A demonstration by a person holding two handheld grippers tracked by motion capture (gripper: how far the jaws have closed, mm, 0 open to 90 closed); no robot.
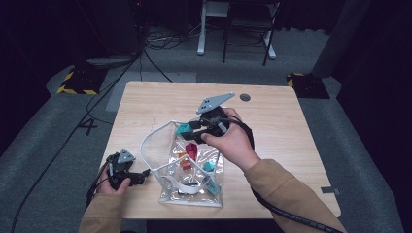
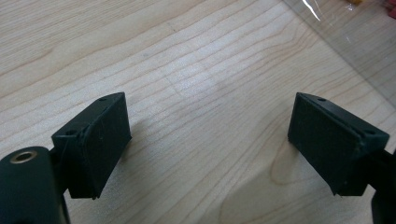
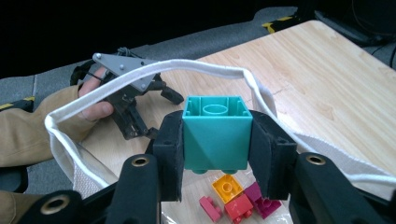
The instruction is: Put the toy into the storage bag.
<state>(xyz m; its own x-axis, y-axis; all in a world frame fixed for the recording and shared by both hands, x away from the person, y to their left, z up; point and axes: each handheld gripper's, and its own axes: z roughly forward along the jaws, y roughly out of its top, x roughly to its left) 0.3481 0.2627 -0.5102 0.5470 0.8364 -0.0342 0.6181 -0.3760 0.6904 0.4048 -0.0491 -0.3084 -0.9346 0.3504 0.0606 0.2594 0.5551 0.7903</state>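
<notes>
Teal block [image 3: 215, 135] is clamped between the right gripper [image 3: 215, 156] jaws, held over the clear bag's [image 1: 170, 194] white-rimmed mouth.
Yellow, red and magenta bricks [image 3: 233, 198] are seen inside below; the left gripper [image 2: 208, 140] is rested spread apart, nothing grasped, on the wooden table [image 2: 187, 70].

No readable text — no labels, no numbers.

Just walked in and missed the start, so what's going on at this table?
A person is working with toy bricks and a clear bag. The right gripper is shut on a teal brick, held above the bag's open white rim; more bricks lie inside. The left gripper rests open on the table beside the bag.
</notes>
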